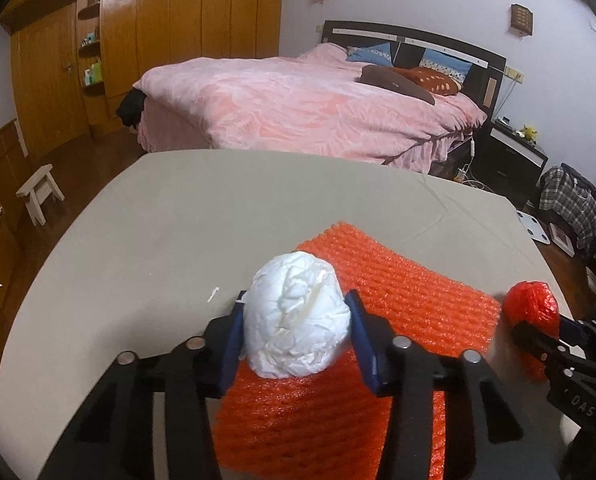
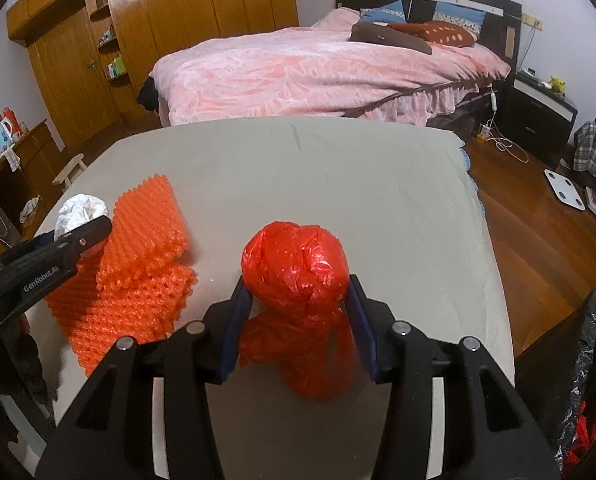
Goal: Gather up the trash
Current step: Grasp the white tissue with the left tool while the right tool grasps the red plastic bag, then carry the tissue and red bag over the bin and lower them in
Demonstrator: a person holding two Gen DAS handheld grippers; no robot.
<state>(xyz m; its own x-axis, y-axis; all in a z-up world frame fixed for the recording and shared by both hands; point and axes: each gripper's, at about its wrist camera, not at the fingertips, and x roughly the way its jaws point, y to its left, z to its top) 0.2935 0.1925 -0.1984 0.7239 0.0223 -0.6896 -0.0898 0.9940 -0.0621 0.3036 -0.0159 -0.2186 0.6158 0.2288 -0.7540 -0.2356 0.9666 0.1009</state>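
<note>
Left gripper (image 1: 296, 320) clamped on white paper ball (image 1: 296, 314) above the orange bubble wrap (image 1: 398, 296), right gripper (image 2: 298, 304) clamped on red bag (image 2: 296, 276) over the table (image 2: 338, 184).

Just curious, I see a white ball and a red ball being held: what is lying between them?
An orange bubble-wrap sheet on the grey table, between the white paper ball and the red plastic bag ball, clearest in the right wrist view.

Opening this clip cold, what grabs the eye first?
Each hand-held gripper is shut on a ball of trash: the left on a crumpled white paper ball, the right on a knotted red plastic bag. An orange bubble-wrap sheet lies on the grey table between them.
</note>
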